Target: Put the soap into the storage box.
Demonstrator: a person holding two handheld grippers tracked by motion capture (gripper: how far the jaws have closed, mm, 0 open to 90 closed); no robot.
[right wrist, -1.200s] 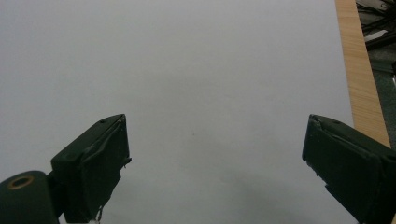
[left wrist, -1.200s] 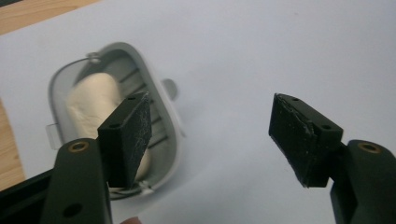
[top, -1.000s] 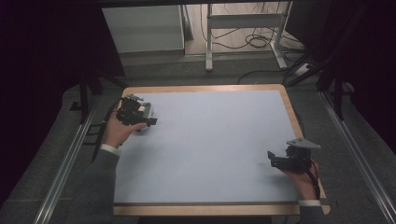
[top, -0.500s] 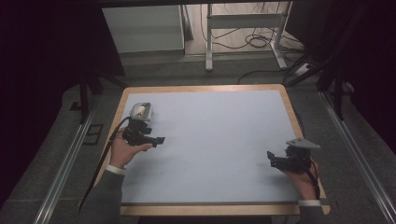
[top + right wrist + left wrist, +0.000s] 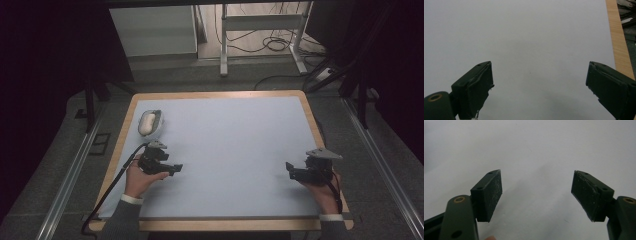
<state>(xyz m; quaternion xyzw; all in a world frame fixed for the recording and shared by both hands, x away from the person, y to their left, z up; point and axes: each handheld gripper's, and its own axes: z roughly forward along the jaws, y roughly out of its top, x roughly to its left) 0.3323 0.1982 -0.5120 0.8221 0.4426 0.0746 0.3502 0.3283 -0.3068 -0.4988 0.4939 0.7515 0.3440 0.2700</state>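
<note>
Left hand-held gripper (image 5: 172,168) sits near the white object (image 5: 148,122), apart.

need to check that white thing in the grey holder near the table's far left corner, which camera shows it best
The high view. There the white object lies in its grey holder on the pale mat, beyond the left hand-held gripper. The left gripper view and right gripper view look along open jaws at bare mat, so they add nothing about it.

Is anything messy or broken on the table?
Nothing looks spilled or broken. One small white and grey thing lies alone near the table's far left corner. The pad lining on the right gripper's fingers looks a bit worn and peeling.
</note>
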